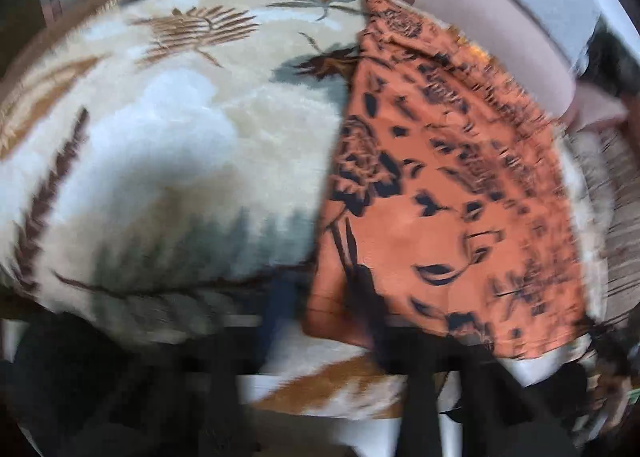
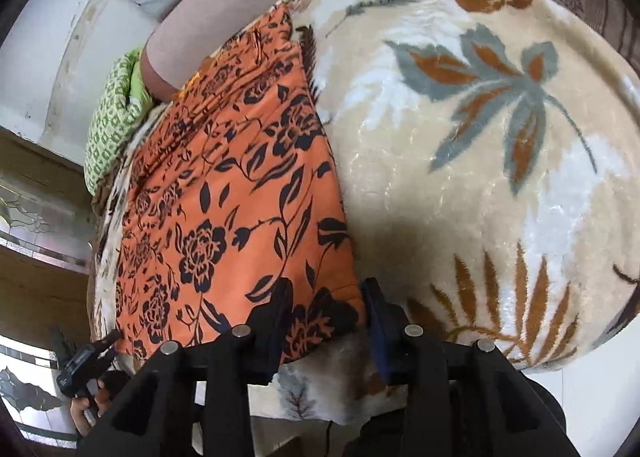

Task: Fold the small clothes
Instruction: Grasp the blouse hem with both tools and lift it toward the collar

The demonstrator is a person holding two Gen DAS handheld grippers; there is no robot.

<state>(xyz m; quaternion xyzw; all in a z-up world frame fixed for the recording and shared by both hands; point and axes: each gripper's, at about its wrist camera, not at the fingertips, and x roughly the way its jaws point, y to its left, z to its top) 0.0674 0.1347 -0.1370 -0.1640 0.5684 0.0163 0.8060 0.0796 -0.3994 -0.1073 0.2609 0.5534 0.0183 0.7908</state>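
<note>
The thin orange black-flowered garment (image 2: 224, 193) looks light and limp; its near corner suits pinching. Right tool (image 2: 326, 309) spread astride it; left tool (image 1: 320, 337) too blurred to tell.

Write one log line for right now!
orange floral cloth flat on leaf-pattern blanket | right gripper open at its near corner | left gripper apart

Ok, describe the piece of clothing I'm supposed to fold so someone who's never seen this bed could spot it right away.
Start at the cream plush blanket with grey and brown leaves that covers the bed. The orange garment lies flat on it, along the side nearer the green patterned cloth. It is the only orange fabric there, printed with black roses and leaves.
</note>
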